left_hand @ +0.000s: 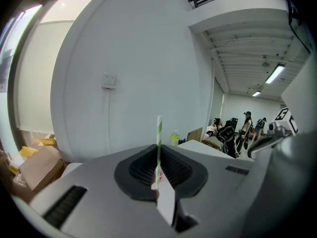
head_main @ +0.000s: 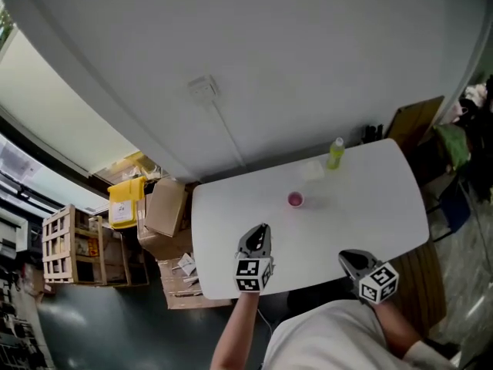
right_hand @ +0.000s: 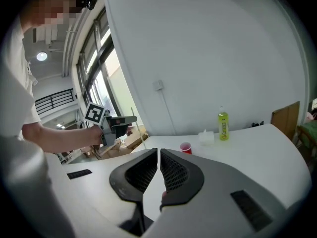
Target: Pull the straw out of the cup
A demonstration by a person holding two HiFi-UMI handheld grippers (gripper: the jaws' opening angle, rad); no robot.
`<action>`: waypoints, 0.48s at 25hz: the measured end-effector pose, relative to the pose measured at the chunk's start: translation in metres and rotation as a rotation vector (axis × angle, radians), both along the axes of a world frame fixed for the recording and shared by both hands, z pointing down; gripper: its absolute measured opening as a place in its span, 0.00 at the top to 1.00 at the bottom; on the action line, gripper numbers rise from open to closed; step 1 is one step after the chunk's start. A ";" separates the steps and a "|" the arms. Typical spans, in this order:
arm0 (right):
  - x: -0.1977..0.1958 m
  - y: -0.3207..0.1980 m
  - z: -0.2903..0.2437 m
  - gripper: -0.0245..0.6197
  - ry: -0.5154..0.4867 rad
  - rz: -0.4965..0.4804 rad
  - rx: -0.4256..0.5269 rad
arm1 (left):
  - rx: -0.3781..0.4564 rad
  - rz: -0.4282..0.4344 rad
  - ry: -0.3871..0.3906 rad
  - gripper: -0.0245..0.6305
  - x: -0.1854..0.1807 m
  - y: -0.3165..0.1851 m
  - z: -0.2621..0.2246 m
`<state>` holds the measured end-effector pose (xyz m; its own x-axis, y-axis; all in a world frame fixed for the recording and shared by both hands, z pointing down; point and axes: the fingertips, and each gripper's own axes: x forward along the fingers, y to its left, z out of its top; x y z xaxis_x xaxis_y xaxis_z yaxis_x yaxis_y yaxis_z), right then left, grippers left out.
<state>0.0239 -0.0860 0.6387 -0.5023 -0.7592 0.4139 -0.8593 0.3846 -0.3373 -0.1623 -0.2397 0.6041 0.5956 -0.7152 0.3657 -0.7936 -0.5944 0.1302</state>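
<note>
A green-and-white striped straw (left_hand: 159, 138) stands upright between the jaws of my left gripper (left_hand: 159, 155), which is shut on it. In the head view the left gripper (head_main: 258, 236) hangs over the near left part of the white table (head_main: 385, 206), short of the small red cup (head_main: 296, 200). From the right gripper view the cup (right_hand: 185, 148) stands alone mid-table, and the left gripper (right_hand: 133, 119) holds the thin straw (right_hand: 138, 128) up beside it. My right gripper (right_hand: 159, 155) is shut with nothing between its pads, and it sits at the table's near edge (head_main: 350, 260).
A green bottle (head_main: 336, 153) and a small white packet (head_main: 312, 169) stand at the table's far side. Cardboard boxes (head_main: 166, 206) and a wooden crate (head_main: 73, 245) crowd the floor to the left. A brown board (head_main: 416, 122) leans at the far right.
</note>
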 end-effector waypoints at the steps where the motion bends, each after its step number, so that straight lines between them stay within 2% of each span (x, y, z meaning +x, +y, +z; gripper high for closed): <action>1: -0.001 0.005 -0.003 0.90 0.002 0.020 0.007 | -0.005 0.013 -0.001 0.93 -0.005 0.009 0.000; 8: 0.002 0.041 -0.026 0.90 -0.039 0.149 0.046 | -0.010 0.105 0.003 0.93 -0.025 0.071 -0.005; 12: 0.000 0.059 -0.036 0.90 -0.023 0.144 0.067 | -0.007 0.132 0.011 0.93 -0.028 0.100 -0.015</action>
